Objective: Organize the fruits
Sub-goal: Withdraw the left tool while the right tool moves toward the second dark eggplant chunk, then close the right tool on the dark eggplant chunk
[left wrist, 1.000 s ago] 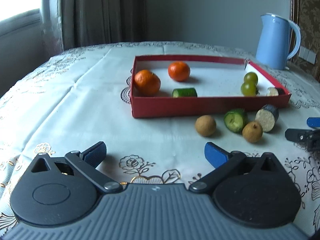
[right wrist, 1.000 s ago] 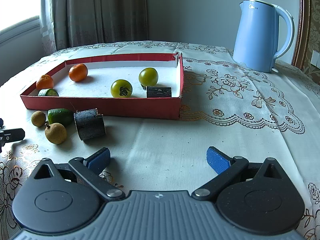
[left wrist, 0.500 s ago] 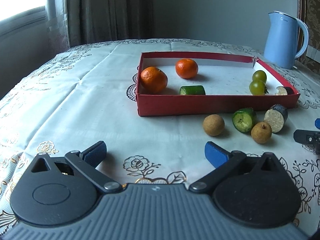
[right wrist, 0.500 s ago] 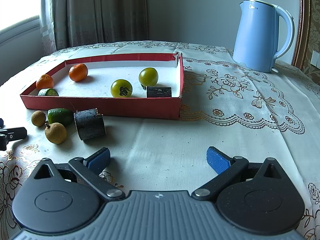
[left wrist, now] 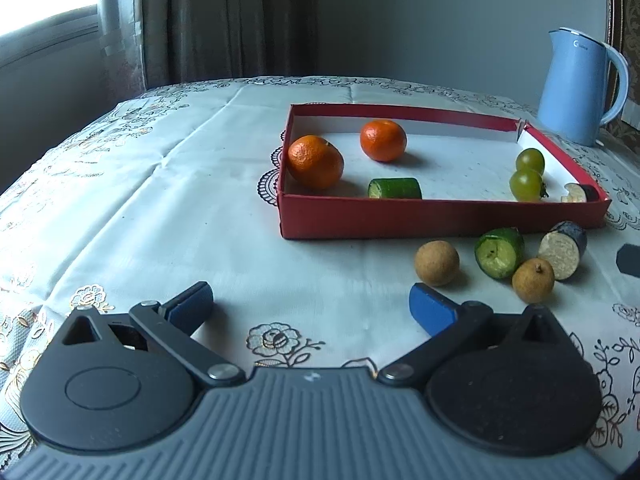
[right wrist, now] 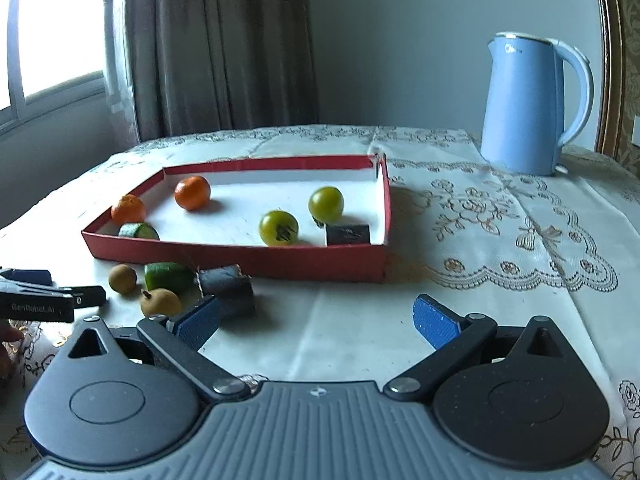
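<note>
A red tray (left wrist: 360,220) holds two oranges (left wrist: 316,162), a cucumber piece (left wrist: 395,189), two green tomatoes (right wrist: 279,228) and an eggplant piece (right wrist: 347,234). On the cloth in front of it lie two longans (left wrist: 437,262), a cucumber piece (left wrist: 499,253) and an eggplant piece (left wrist: 563,250). My left gripper (left wrist: 310,300) is open and empty, its right pad just short of the nearer longan. My right gripper (right wrist: 316,312) is open, with its left pad in front of the loose eggplant piece (right wrist: 228,284).
A blue kettle (right wrist: 528,104) stands at the back right on the lace tablecloth (left wrist: 160,200). Curtains and a window are behind the table. The left gripper's tip (right wrist: 52,300) shows at the left edge of the right wrist view.
The right gripper has moved left towards the loose eggplant piece and its view has tilted up. The left gripper has shifted slightly; the fruit now sits further right in its view. Both stay open.
</note>
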Demonstrator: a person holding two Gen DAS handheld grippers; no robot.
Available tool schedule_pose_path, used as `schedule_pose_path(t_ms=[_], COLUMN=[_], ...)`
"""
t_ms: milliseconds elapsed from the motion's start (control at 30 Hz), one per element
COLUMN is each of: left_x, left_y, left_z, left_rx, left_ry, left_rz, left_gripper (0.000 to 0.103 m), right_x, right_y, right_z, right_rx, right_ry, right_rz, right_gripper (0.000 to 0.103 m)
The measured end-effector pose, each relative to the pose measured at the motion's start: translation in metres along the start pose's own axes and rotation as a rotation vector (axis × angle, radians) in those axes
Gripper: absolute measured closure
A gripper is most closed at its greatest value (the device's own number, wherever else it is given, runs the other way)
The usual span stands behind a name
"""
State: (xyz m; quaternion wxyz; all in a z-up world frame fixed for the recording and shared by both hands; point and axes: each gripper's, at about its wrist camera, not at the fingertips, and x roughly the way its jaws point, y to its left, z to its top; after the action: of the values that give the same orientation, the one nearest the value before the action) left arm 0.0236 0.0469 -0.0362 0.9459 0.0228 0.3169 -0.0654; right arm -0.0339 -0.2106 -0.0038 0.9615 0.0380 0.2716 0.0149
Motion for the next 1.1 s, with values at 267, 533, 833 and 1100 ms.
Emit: schedule_pose_path(t_ms=[267, 533, 833, 1100], left_x=[-0.001, -0.002, -0.002, -0.003], left_y=[0.000, 0.000, 0.001, 0.001], left_z=[-0.001, -0.002, -0.002, -0.002], left_rx=[-0.001, 0.001, 0.001, 0.001], left_ry=[-0.002, -0.003, -0.002, -0.002], left_rz=[0.000, -0.001, -0.001, -0.001], left_gripper=[0.000, 0.000, 0.000, 0.000], right_x=[0.004, 0.028, 0.036, 0.042], right_y=[0.017, 0.036, 0.040, 0.041], right_z=[0.007, 0.013, 0.013, 0.010], right_rx=[-0.023, -0.093, -0.111, -0.121], right_ry=[-0.013, 0.035, 0.051, 0.065], right_rz=[0.081, 0.100, 0.113, 0.117], right_gripper=[0.004, 0.035, 0.047, 0.057])
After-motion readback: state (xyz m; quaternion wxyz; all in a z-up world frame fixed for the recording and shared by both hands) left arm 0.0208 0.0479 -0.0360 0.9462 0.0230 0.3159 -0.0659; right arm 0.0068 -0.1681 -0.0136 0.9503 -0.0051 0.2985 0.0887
